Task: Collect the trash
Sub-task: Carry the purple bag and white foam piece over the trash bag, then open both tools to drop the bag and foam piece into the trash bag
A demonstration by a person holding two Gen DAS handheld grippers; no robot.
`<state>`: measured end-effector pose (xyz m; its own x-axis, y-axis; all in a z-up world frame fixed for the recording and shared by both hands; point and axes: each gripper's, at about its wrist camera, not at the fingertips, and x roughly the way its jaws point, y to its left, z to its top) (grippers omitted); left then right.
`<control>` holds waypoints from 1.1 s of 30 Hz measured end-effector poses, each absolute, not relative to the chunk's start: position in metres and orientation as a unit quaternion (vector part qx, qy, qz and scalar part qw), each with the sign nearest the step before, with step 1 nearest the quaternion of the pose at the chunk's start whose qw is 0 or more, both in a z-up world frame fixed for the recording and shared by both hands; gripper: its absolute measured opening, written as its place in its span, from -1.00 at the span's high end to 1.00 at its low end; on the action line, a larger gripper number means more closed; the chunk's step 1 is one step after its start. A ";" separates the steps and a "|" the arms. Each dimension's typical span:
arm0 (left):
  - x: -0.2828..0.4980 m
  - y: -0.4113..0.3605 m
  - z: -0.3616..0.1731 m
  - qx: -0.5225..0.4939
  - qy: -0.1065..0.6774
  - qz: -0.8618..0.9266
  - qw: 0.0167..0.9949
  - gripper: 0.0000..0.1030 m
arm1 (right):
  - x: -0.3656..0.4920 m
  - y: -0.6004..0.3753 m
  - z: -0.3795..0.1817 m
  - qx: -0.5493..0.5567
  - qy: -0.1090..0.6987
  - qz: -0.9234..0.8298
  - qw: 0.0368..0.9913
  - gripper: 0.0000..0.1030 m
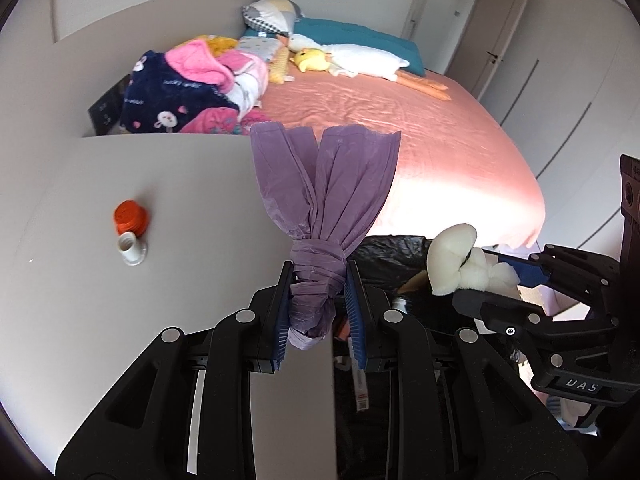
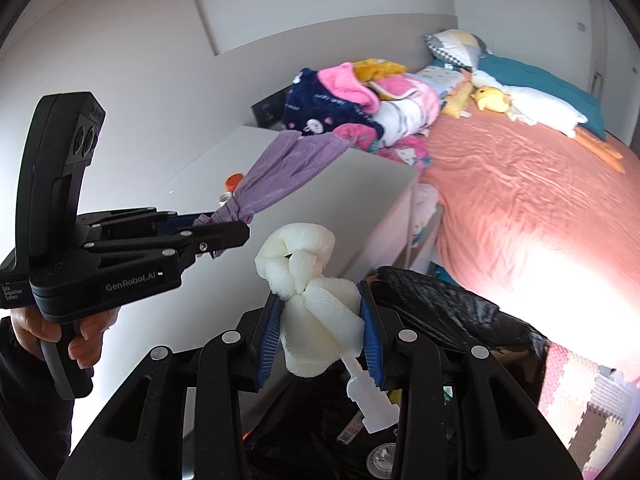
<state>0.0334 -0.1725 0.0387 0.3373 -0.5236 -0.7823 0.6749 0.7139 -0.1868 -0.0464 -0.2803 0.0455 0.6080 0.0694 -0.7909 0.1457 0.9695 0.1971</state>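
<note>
Your left gripper (image 1: 318,280) points steeply down with its jaws pinched nearly together on a clamped load, your right gripper (image 2: 323,312) beside it angled down likewise, jaws partway apart and gripping, your left hand (image 2: 86,330) wrapping its handle.

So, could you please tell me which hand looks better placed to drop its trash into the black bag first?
Probably right: its claw holds the white foam piece over the black plastic bag; the left claw with its knotted purple bag sits beside it.
</note>
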 end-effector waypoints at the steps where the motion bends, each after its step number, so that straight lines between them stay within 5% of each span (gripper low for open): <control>1: 0.031 -0.176 0.039 0.088 0.441 -0.373 0.811 0.53 | -0.050 -0.283 0.047 0.123 0.441 -0.026 0.889 0.26; 33: -0.022 -0.266 0.030 0.140 0.449 -0.483 0.739 0.50 | -0.142 -0.366 0.065 0.180 0.395 -0.158 0.887 0.26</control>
